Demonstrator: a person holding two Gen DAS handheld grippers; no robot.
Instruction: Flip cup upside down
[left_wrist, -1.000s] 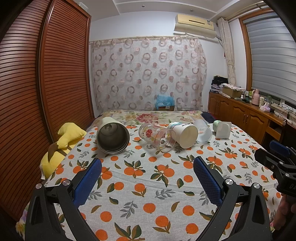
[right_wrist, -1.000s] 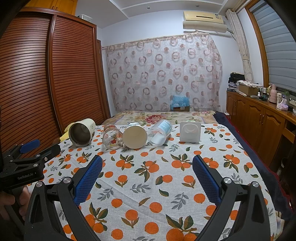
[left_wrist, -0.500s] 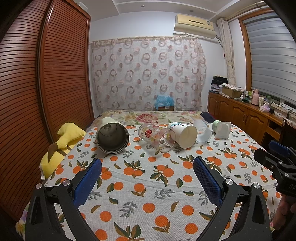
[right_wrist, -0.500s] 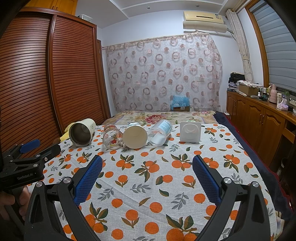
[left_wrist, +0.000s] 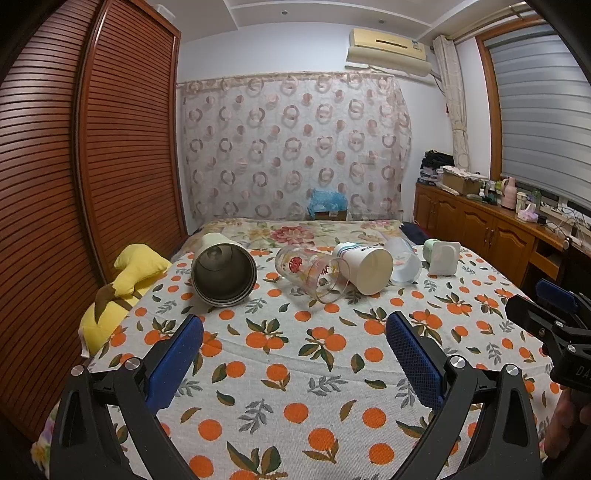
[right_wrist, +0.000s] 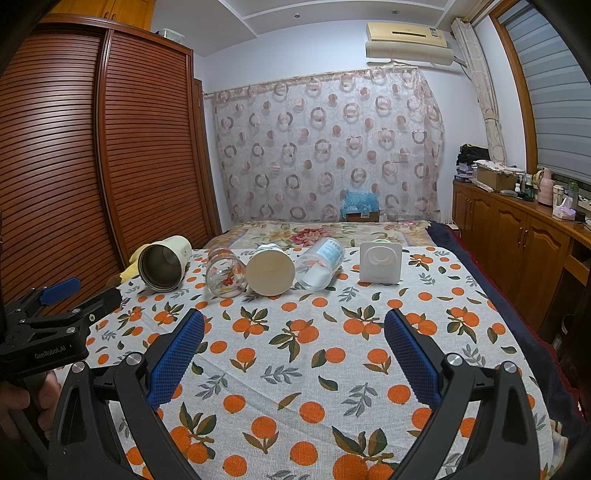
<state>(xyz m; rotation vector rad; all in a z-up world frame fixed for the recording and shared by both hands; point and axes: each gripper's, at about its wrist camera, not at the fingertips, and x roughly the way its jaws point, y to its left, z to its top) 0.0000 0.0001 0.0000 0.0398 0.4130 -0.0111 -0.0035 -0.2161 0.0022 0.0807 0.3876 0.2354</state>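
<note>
Nearest you, your left gripper (left_wrist: 294, 343) hangs over the orange-print cloth (left_wrist: 295, 369) with its blue pads spread wide and nothing between them. Your right gripper (right_wrist: 293, 341) is held the same way, empty and fully parted. Both sit well short of the cups, which looks like a staging pose that keeps the whole row in view before you commit to one.

Farther off, five vessels lie on their sides in a line across the cloth, so none is yet standing on its rim. From the left: a cream steel-lined mug (left_wrist: 223, 271) with its mouth toward you, a clear printed glass (left_wrist: 310, 273), a white paper cup (left_wrist: 364, 267) touching the glass, a clear plastic tumbler (left_wrist: 404, 260), and a small green cup behind a square white lid (left_wrist: 443, 256) at the far right. The task does not say which cup is meant.

The mug lies nearest your left gripper, apart from its neighbours, so it seems the easiest first grasp. On their sides, these will likely roll if nudged.

Beyond the row, a floral quilt (right_wrist: 314, 232) covers the far bed.
</note>
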